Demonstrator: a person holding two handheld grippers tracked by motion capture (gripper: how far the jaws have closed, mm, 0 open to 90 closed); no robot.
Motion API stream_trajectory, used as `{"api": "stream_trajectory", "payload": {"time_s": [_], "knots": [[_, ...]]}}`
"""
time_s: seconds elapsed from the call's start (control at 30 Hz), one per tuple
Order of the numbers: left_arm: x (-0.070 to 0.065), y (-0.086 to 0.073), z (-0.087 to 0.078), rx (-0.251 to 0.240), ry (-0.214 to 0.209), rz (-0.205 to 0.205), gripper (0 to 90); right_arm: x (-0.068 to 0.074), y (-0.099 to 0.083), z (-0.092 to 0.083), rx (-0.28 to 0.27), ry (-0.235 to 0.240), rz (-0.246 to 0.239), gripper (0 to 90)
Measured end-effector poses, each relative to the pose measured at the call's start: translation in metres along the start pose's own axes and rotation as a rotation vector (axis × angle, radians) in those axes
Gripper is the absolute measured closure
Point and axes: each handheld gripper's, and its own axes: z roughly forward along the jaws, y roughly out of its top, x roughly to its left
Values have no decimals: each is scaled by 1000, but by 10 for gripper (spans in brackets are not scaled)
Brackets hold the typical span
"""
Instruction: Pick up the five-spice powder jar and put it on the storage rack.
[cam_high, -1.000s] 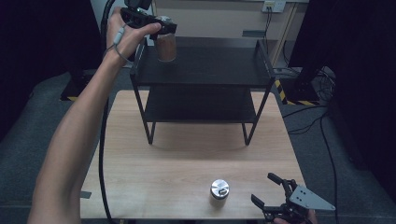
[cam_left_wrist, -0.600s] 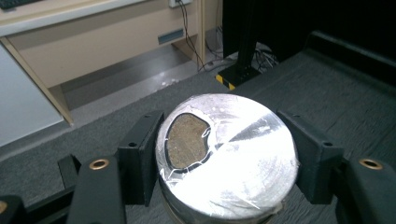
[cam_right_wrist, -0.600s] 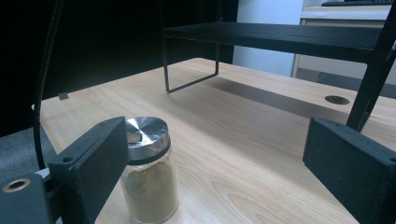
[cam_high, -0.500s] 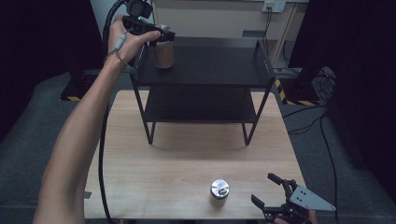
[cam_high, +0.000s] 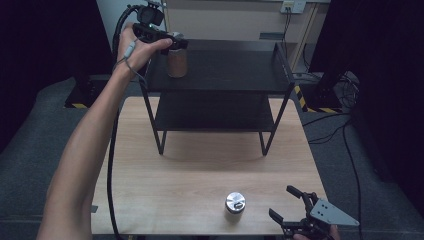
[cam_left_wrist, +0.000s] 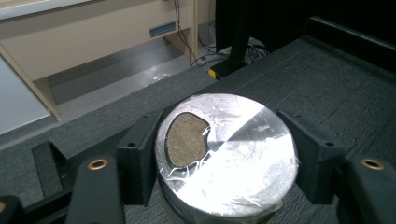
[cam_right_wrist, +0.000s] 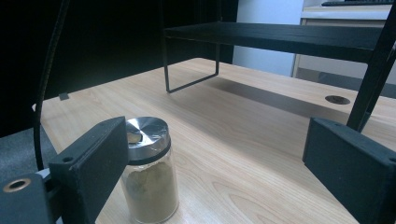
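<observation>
**On the shelf's top left corner: jar upright between loosened jaws**

At the back-left corner of the black shelf's (cam_high: 225, 65) top tier stands a spice jar (cam_high: 177, 62), upright, long axis vertical, silver lid facing up. The left gripper (cam_high: 170, 41) straddles its lid; its jaws have just been opening, and one pad (cam_left_wrist: 138, 156) lies against the lid while the other stands slightly off. Near the desk's (cam_high: 165, 190) front edge a second jar (cam_high: 235, 203) stands upright, just beside the right gripper (cam_high: 290, 207), whose jaws are spread with nothing between them.
</observation>
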Motion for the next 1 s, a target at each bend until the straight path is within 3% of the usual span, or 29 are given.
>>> {"api": "stream_trajectory", "payload": {"time_s": [0.03,0.17,0.37,0.5,0.7,0.8,1.0], "knots": [[-1,-4,-2,-37,8,-19,171,0,0,0,0,0,0,76],[1,-5,-12,-129,-4,-74,85,0,0,0,-1,0,1,76],[-8,6,-37,-162,-12,-24,85,0,0,-1,-4,2,3,76],[-13,2,-53,-154,-14,2,86,0,0,-1,-4,4,-1,76],[-15,-24,-77,-175,-45,20,89,0,0,0,-1,9,-5,77],[-20,-41,-90,-183,-62,68,85,1,1,1,-1,8,-6,77],[-24,-78,-106,-213,-105,90,70,1,1,1,0,6,-6,77]]}}
